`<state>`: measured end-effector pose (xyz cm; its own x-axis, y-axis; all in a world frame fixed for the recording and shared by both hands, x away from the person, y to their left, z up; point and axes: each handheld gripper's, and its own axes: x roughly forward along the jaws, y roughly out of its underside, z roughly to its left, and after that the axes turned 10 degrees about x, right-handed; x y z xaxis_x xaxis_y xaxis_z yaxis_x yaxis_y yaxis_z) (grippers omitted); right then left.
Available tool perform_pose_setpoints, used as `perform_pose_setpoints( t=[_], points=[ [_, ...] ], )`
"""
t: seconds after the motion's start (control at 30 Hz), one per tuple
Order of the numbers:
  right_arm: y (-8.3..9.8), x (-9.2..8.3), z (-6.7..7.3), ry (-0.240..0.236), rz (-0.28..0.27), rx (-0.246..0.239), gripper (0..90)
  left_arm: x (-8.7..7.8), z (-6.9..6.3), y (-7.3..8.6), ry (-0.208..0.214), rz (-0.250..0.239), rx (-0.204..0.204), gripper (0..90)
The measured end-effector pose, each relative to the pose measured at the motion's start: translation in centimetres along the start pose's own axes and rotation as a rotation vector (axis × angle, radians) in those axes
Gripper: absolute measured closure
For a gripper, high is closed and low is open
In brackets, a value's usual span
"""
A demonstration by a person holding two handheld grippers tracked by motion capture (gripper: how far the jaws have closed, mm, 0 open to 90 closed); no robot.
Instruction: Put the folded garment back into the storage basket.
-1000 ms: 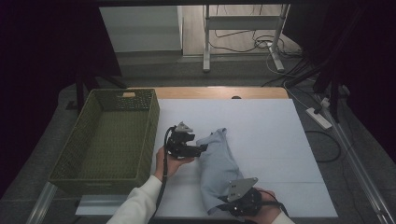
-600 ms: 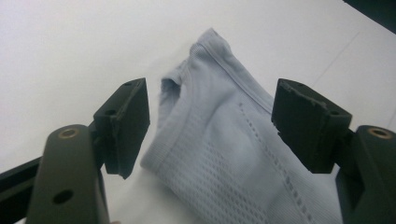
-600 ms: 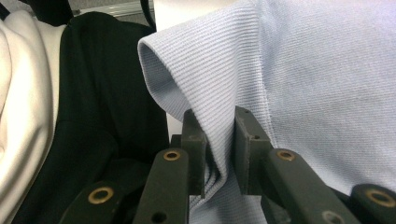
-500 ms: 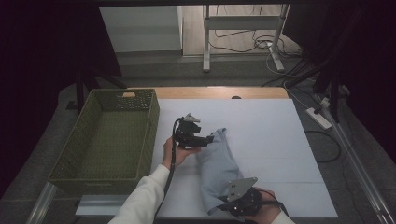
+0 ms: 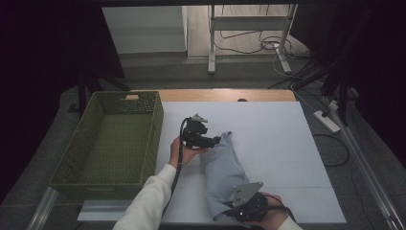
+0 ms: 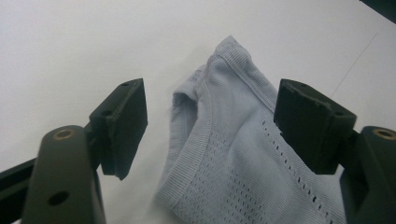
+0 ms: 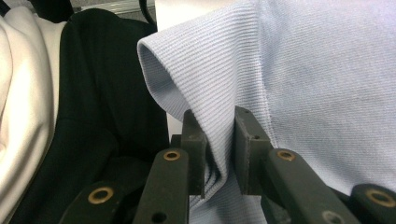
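White table [image 5: 287, 158] is lit, w/ dark room around. On it a light blue garment [image 5: 222, 175] is laid, folded to a long strip, between the two tools. Its near end is pinched by the right tool [image 7: 219, 154], clenched on a fold of fabric. The left tool [image 6: 210, 126] is released; its jaws have just been opening, and the far ribbed edge lies between them, not pressed. The step seems to be folding/straightening. Next, the far edge should probably be grasped. A green basket [image 5: 112, 143] stands to the left.
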<state>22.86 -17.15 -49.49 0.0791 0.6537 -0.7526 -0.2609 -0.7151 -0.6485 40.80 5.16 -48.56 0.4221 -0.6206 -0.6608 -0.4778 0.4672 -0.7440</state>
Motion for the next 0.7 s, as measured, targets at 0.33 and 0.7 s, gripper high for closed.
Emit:
perform_pose_setpoints(
  t=[0.33,0.7],
  points=[
    [0.0,0.0,0.0,0.001,0.003,0.000,76.2,0.8,0.6,-0.2,-0.003,0.031,0.014,24.2],
    [0.0,0.1,0.0,0.002,0.007,-0.001,76.2,2.7,1.1,-0.1,0.016,0.072,0.010,23.4]
  ],
)
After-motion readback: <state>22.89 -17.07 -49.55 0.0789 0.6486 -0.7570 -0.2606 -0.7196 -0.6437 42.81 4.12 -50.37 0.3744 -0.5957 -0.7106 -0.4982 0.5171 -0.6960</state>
